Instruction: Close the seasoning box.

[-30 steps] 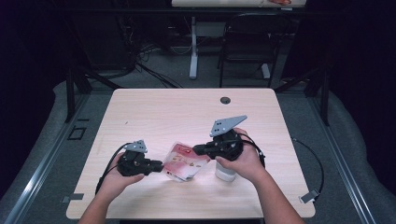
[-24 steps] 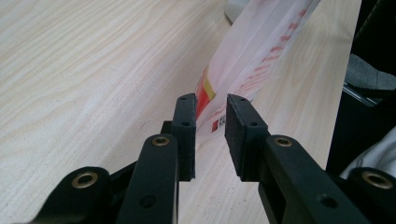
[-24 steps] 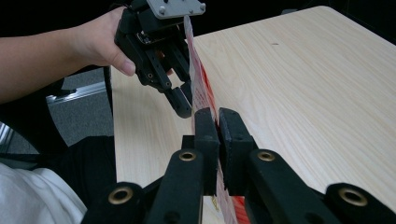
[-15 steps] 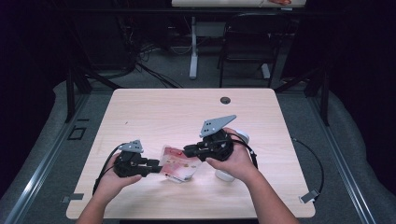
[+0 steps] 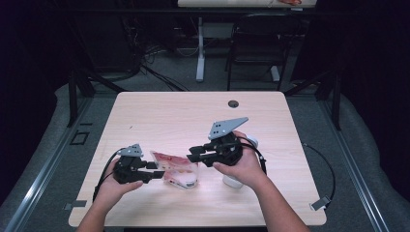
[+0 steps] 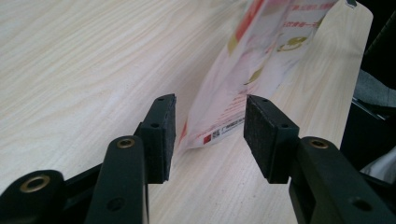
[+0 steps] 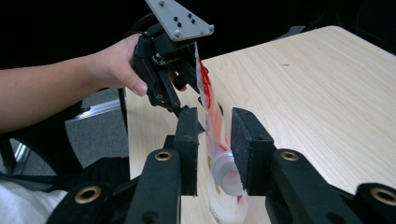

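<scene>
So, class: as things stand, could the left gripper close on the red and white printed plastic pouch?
Probably yes: the left gripper has just been opening, and the red and white printed plastic pouch already stands between its pads with nothing blocking.

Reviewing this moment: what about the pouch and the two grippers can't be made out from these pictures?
- Pouch print: left gripper view, blurred and too small to read.
- Pouch bottom: right gripper view, cut off by the lower edge.
- White thing on the table: high view, mostly hidden under the right hand.
- Left gripper pads: high view, too small.
</scene>
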Tool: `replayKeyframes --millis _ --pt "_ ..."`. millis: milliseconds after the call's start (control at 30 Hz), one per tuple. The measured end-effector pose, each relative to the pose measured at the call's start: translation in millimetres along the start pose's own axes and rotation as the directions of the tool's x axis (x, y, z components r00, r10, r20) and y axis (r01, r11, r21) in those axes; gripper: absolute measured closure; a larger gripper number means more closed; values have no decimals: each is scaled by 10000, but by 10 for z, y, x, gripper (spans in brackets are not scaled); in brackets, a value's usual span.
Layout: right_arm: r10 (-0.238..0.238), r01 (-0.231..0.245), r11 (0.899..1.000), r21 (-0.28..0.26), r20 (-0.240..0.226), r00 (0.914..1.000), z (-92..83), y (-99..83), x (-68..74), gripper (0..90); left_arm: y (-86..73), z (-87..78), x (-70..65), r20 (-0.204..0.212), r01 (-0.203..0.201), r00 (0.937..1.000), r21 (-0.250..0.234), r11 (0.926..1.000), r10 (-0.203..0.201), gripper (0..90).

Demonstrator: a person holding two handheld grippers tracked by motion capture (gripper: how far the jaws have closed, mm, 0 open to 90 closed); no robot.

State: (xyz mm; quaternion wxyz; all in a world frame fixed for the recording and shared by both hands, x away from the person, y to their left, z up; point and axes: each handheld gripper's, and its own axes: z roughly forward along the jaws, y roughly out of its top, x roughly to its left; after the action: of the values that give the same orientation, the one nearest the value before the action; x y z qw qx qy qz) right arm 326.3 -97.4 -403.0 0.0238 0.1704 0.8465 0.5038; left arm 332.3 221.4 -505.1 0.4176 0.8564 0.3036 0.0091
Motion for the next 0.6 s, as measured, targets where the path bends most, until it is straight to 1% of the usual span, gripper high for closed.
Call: replayKeyframes --millis 100,233,333,367,433,500,600 --pt "60 -58 9998 -193 131 9999 -31 -1 6 687 -20 -49 31 -164 102 9998 -169 9998 -104 522" --pt "23 -15 9997 -227 321 9995 -80 -12 16 660 -54 -115 74 -384 197 9990 -353 9992 -210 512" --pt "127 -110 9994 -338 510 9986 -118 -34 21 639 -73 -155 100 -529 265 9982 -481 9985 -290 501" --pt "132 -110 9993 -364 611 9980 -131 -44 21 631 -83 -160 107 -530 331 9979 -562 9979 -361 500" --pt "180 -154 9992 -362 741 9971 -156 -67 21 625 -93 -177 121 -533 366 9978 -579 9977 -397 500" --pt "235 -205 9992 -356 847 9961 -184 -91 18 619 -103 -196 135 -625 390 9971 -561 9977 -425 500" --pt "295 -250 9987 -446 1015 9944 -225 -124 20 598 -114 -217 148 -626 439 9969 -645 9970 -479 500"
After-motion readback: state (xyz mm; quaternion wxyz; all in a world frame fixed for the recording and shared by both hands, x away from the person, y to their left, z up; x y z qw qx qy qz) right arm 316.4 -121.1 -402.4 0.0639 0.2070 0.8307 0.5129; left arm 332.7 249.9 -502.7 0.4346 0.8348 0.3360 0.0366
